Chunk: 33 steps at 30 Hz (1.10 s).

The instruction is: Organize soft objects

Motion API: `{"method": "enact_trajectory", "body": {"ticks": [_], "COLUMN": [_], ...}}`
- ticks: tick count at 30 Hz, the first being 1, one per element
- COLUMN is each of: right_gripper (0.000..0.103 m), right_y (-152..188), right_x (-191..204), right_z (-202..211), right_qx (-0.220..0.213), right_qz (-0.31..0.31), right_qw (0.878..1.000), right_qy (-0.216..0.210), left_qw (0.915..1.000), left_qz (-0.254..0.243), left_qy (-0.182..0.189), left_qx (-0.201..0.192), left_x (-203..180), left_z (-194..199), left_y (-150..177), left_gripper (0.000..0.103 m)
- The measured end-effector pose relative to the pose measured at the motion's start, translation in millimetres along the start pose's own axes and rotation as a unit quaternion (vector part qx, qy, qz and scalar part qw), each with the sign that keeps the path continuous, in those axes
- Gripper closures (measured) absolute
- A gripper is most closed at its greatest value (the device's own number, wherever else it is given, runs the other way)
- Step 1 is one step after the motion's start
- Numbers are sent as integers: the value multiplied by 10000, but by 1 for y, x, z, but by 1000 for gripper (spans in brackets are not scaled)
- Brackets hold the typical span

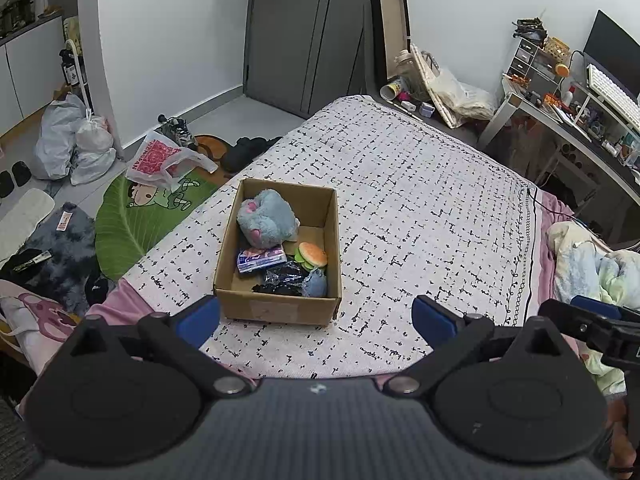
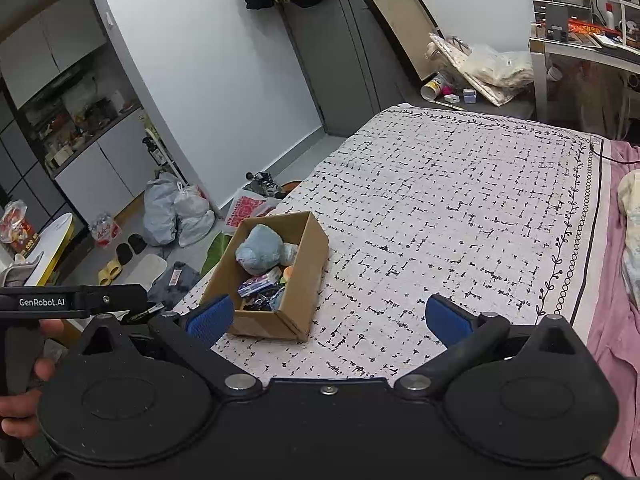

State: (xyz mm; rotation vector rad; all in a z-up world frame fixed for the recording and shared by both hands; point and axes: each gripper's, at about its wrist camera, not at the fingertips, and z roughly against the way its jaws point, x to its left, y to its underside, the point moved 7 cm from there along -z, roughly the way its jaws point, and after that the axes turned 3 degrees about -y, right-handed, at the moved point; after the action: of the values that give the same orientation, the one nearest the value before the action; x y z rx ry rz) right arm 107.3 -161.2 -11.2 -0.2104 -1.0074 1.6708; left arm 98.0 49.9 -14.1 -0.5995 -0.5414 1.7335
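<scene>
A cardboard box [image 1: 276,308] stands on the bed's patterned white blanket [image 1: 420,208]. It holds a grey-blue plush toy [image 1: 266,218], a soft burger [image 1: 312,254], a purple packet [image 1: 260,259], a black wrapped item [image 1: 282,278] and a small blue soft thing [image 1: 316,284]. My left gripper [image 1: 316,320] is open and empty, just in front of the box. My right gripper [image 2: 328,318] is open and empty, to the right of the box [image 2: 296,280], with the plush [image 2: 258,254] in view. The right gripper's body shows at the right edge of the left wrist view [image 1: 592,324].
Crumpled bedding [image 1: 592,256] lies on the bed's right side. A cluttered desk [image 1: 568,112] stands at the far right. On the floor to the left are a green leaf rug [image 1: 132,220], plastic bags [image 1: 72,144] and shoes [image 1: 244,152].
</scene>
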Motion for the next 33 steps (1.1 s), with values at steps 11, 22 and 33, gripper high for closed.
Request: {"method": "enact_trajectory", "body": {"ticks": [11, 22, 33], "right_gripper": [0, 0, 0], "right_y": [1, 4, 8], "right_x": [-4, -7, -12], "right_z": [-1, -6, -13], "right_qx": [10, 54, 155], "right_qz": [-48, -29, -24], "right_qw": [10000, 9999, 9998], "right_qy": [40, 91, 116], "left_qw": [9999, 10000, 10000], "left_qz": [-30, -44, -82], "left_qy": [111, 51, 51], "left_qx": [20, 70, 18], "left_x": [-2, 0, -2], "left_z": [0, -6, -14], "left_y": [0, 3, 3], "left_gripper": [2, 2, 2]}}
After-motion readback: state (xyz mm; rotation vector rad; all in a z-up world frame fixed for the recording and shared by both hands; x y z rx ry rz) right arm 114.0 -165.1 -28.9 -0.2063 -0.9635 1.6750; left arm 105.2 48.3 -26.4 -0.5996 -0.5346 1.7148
